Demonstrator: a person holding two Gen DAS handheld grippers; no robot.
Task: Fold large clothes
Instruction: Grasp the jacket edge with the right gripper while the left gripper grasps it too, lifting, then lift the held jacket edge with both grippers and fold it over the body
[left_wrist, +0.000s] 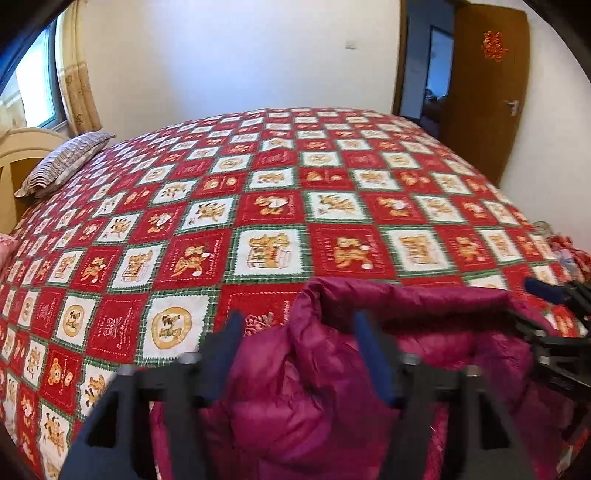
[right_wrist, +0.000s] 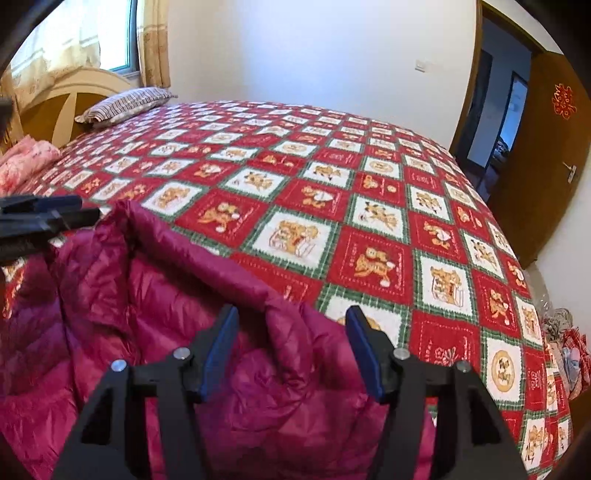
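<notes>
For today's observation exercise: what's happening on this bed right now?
A person with a gripper in each hand is folding a magenta puffer jacket on a bed with a red patchwork bedspread. The left gripper and right gripper both stand open over the jacket's bunched top edge, with fabric between the fingers but not clamped.

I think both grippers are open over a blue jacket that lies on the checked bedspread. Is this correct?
Not quite: the jacket is magenta, not blue, as the right wrist view shows. The rest holds: left gripper and right gripper are open above it on the checked bedspread.
</notes>
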